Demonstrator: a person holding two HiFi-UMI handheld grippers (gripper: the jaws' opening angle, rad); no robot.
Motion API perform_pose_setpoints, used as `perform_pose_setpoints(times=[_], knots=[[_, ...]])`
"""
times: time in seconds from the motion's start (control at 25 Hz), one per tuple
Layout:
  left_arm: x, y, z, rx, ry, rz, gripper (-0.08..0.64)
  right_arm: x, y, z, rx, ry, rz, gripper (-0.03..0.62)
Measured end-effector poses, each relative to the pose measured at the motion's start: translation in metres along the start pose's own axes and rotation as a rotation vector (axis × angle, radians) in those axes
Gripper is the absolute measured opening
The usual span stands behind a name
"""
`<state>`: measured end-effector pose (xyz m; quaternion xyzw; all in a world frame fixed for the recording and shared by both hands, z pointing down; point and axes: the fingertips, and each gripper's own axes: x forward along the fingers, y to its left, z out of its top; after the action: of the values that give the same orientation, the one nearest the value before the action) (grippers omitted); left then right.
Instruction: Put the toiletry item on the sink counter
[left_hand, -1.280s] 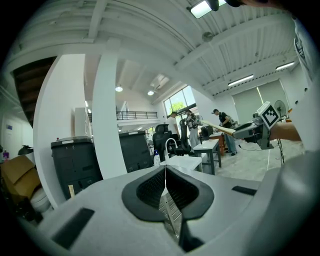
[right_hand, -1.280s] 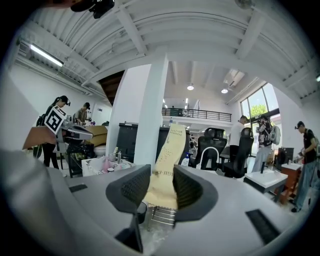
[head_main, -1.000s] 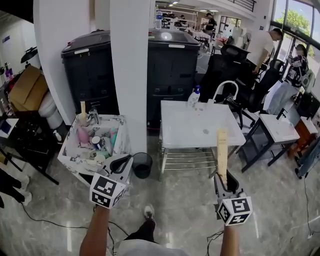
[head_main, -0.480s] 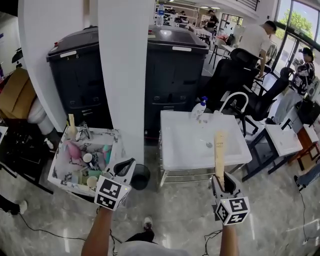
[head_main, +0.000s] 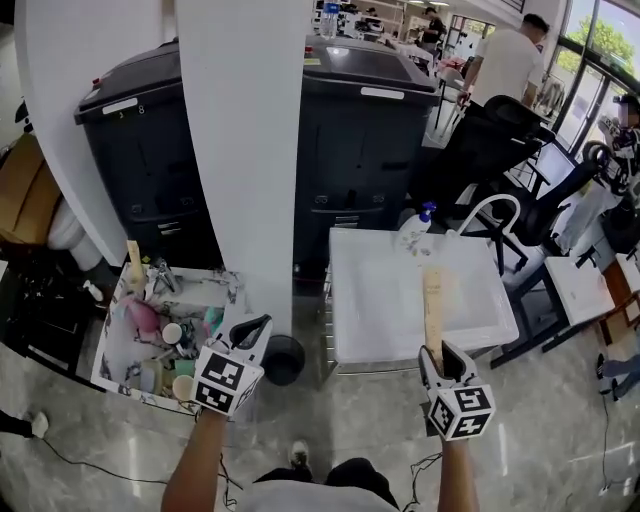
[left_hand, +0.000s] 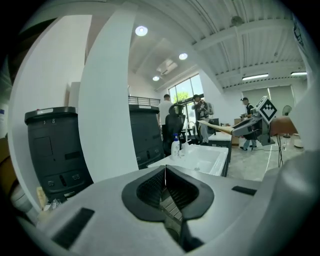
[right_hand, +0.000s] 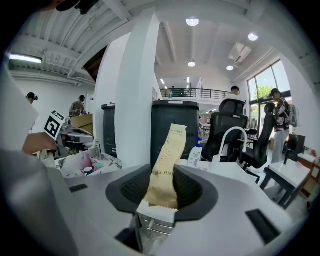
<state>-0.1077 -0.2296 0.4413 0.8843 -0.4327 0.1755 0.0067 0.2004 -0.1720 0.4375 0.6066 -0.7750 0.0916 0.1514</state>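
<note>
The toiletry item is a long tan paper packet (head_main: 433, 305) standing upright in my right gripper (head_main: 441, 358), whose jaws are shut on its lower end. In the right gripper view the packet (right_hand: 167, 157) rises from between the dark pads (right_hand: 190, 192). This gripper hovers just before the front edge of the white sink counter (head_main: 375, 300), with the packet's top over the basin. My left gripper (head_main: 252, 332) is shut and empty, held beside a marbled box (head_main: 108, 350) of several toiletries. In the left gripper view its jaws (left_hand: 165, 184) meet with nothing between them.
A white faucet (head_main: 496, 212) and a pump bottle (head_main: 414, 229) stand at the sink's back. A white pillar (head_main: 245, 150) rises between two black bins (head_main: 150, 150) (head_main: 365, 140). A small black waste bin (head_main: 284, 359) sits on the floor. Office chairs (head_main: 490, 145) and people are at the right rear.
The view has moved forward, so the sink and the box sit nearer and larger. Both grippers keep their hold and pose, and the packet now reaches over the basin.
</note>
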Motion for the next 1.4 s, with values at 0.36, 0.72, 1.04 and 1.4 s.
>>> perform_pose_setpoints(times=[0.36,0.72,1.04,1.4], knots=[[0.052,0.034,-0.023,-0.062,0.075,0.037,0.011,0.106,-0.018,-0.007,0.024,0.083,0.088,0.14],[0.111,0.061,-0.039,-0.13,0.152,0.124,0.011,0.235,-0.05,-0.034,0.07,0.218,0.187,0.14],[0.147,0.077,-0.063,-0.196,0.222,0.188,0.011,0.332,-0.047,-0.065,0.134,0.336,0.283,0.14],[0.164,0.086,-0.091,-0.267,0.275,0.218,0.011,0.409,-0.018,-0.101,0.22,0.448,0.331,0.141]])
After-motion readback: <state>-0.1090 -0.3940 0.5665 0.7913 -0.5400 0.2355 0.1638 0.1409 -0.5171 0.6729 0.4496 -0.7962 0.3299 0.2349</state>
